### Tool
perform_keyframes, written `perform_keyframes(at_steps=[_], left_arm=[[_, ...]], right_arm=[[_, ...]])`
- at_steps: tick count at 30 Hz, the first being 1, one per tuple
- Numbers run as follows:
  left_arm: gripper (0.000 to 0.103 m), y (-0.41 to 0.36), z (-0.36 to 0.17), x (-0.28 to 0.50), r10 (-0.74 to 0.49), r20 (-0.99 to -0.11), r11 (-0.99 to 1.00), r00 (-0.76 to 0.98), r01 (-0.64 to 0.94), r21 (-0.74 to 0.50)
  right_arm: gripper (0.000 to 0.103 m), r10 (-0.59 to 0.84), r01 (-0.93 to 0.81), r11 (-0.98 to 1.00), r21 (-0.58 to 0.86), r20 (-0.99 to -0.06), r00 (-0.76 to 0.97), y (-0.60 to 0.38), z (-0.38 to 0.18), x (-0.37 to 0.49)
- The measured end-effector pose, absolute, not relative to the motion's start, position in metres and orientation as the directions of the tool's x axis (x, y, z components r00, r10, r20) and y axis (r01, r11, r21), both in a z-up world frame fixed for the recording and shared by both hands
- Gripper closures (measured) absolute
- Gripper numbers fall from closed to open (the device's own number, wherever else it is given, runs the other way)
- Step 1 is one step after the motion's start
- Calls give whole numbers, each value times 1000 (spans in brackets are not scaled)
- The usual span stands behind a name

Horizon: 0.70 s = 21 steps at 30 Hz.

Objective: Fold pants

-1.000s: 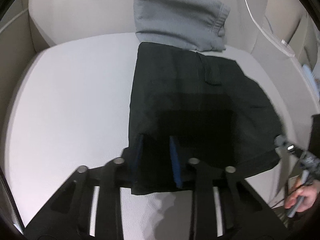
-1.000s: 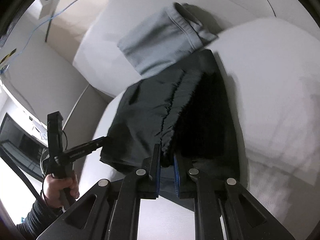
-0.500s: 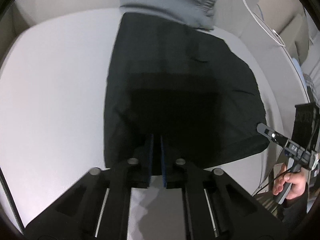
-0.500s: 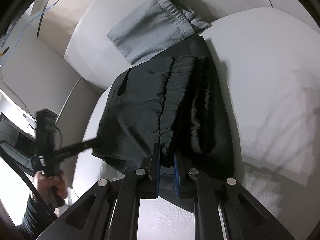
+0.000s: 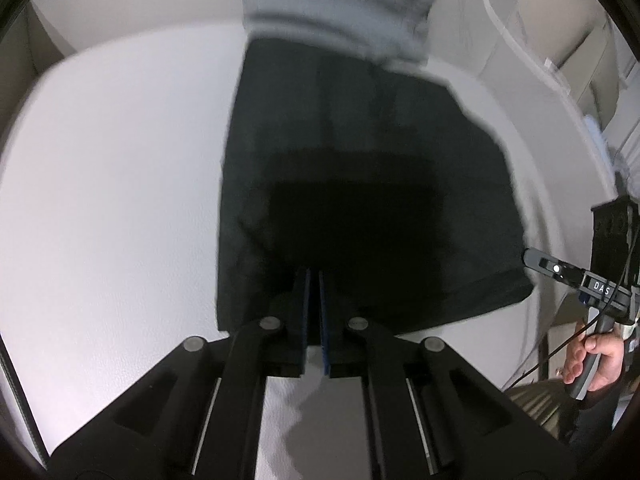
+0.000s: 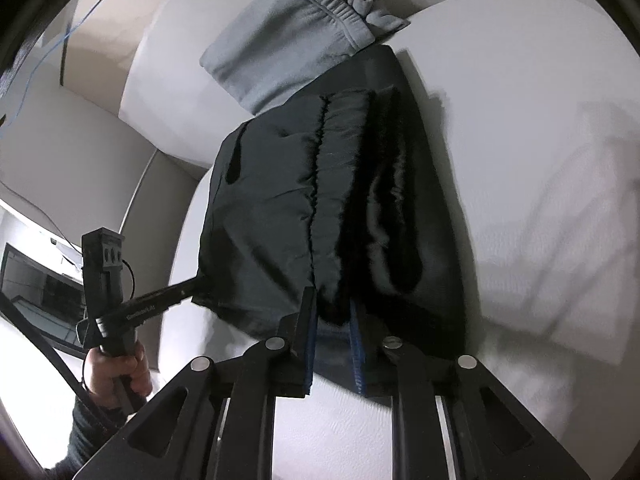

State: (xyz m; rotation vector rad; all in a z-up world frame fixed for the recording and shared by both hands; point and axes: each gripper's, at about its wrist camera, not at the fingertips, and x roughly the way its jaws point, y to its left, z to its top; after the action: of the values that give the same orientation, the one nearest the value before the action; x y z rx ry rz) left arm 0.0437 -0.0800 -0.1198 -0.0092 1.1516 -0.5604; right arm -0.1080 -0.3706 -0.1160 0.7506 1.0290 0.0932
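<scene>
Black pants lie folded on a white cushion, and their gathered waistband faces the right wrist view. My left gripper is shut on the near edge of the black pants; from the right it shows at the cloth's left corner. My right gripper has its jaws opening, with a dark fold of the waistband still between the blue pads. In the left wrist view its tip sits at the pants' right corner, and a hand holds its handle.
Folded grey sweatpants lie against the sofa back, touching the far end of the black pants. The sofa's armrest rises at the left of the right wrist view. A white cable runs along the backrest.
My left jaws went from open around the pants' near edge to shut on it. The right jaws have spread slightly. Both views have closed in on the pants.
</scene>
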Motion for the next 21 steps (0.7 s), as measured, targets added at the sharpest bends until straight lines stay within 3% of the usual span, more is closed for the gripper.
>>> perform_keyframes(at_steps=[4,8,13,18,21], left_arm=[[100,-68,-95,61,-477,-803,862,357,369,-348],[100,-92,-76,90,-470,-747,872,471,379,-310],[100,-132,-81,129,-446,-743,874,500,422,-240],[100,-142,-121,153,-359,-805,904,472,390,-175],[100,-133,-139,156,-387,-798,896,461,392,-208]], right_arm=[[87,297,225,791,568,-680,671,-384,-59,-118],[87,202,190,865,464,-670,714,-377,-39,-79],[87,216,139,899,415,-698,682,-356,-61,-24],[88,178,191,917,350,-788,590,-368,-110,-2],[97,245,216,876,431,-785,569,-387,-133,-4]])
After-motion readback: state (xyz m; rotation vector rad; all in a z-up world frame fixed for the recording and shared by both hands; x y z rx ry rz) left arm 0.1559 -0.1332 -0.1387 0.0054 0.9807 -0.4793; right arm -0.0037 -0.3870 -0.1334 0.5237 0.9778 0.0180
